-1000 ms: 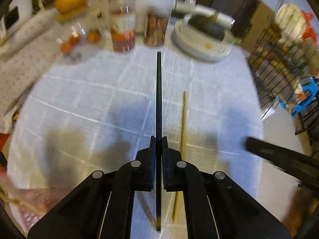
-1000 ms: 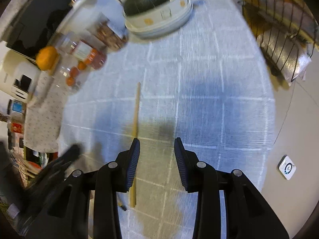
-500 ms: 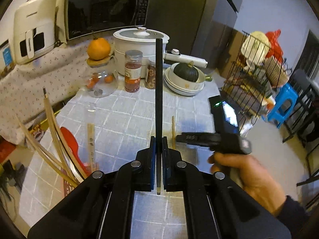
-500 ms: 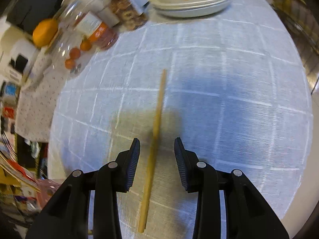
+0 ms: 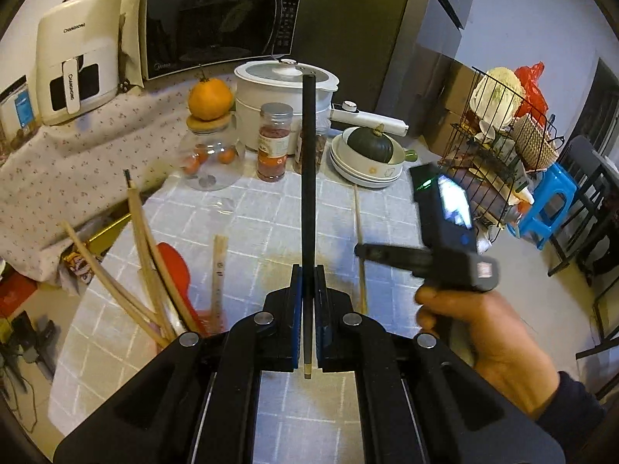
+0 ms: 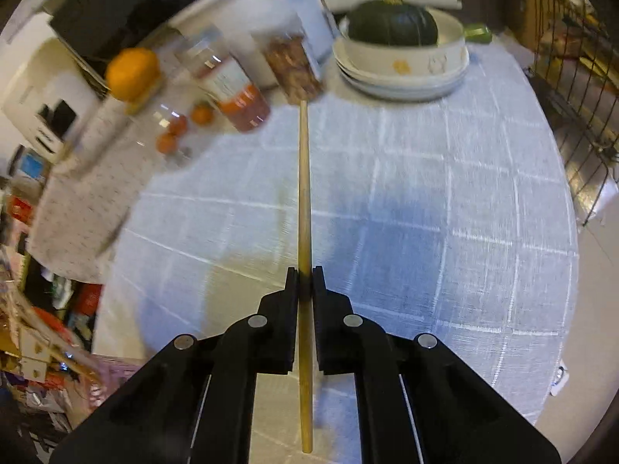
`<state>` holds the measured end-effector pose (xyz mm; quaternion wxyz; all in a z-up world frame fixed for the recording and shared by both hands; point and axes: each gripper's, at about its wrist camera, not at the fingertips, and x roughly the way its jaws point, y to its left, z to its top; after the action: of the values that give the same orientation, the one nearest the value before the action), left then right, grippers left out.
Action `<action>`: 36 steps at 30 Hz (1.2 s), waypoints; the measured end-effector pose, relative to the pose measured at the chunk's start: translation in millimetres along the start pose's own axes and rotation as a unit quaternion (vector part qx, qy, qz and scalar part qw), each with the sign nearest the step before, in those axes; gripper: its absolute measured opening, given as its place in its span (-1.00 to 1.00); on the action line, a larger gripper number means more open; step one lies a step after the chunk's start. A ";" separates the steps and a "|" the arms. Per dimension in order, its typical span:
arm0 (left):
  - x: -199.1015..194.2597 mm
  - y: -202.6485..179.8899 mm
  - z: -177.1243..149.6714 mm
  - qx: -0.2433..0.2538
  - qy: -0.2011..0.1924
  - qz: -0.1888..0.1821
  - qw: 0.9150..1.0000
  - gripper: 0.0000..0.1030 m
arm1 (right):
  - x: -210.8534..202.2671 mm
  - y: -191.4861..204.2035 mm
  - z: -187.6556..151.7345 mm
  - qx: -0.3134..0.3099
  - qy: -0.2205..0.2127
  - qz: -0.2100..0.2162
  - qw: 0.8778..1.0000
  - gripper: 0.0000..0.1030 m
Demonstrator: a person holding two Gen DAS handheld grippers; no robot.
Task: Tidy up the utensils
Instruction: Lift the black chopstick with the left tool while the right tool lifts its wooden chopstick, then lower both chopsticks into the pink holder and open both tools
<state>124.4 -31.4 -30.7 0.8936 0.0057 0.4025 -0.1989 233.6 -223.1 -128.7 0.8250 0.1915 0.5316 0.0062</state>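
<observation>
My left gripper (image 5: 308,270) is shut on a black chopstick (image 5: 308,178) that points forward above the table. My right gripper (image 6: 305,272) is shut on a wooden chopstick (image 6: 304,193), held along its fingers over the checked tablecloth (image 6: 425,212). In the left wrist view the right gripper (image 5: 361,249) sits low at the right, with the wooden chopstick (image 5: 359,216) beneath its tip. At the left, several wooden utensils (image 5: 143,232), a red spatula (image 5: 174,266) and a flat wooden stick (image 5: 218,270) stand together; their holder is hidden.
At the table's far end stand a glass jar with an orange on top (image 5: 211,147), two spice jars (image 5: 274,143), a white cooker (image 5: 286,96) and stacked bowls holding a dark squash (image 5: 369,154). A wire rack (image 5: 503,135) and blue stool (image 5: 549,201) stand right.
My right gripper has closed on the wooden chopstick, which it straddled open before. My left gripper has tilted up from looking down at the table, still holding the black chopstick.
</observation>
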 end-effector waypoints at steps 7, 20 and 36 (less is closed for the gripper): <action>-18.3 0.9 -3.8 0.014 -0.014 0.007 1.000 -0.91 | -41.5 32.1 -4.3 -0.036 -0.063 0.055 0.996 -0.86; -69.1 31.1 -4.3 -0.003 -0.043 0.012 0.999 -0.91 | -90.9 94.4 -18.7 -0.116 -0.165 0.117 0.973 -0.85; -98.0 91.0 7.7 -0.049 -0.114 0.042 0.991 -0.91 | -111.1 137.8 -46.3 -0.144 -0.229 0.163 0.949 -0.85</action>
<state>104.2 85.5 31.6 0.9403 -0.0434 0.3068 -0.1408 171.2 -104.8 -3.8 0.9311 0.1509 0.2838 0.1727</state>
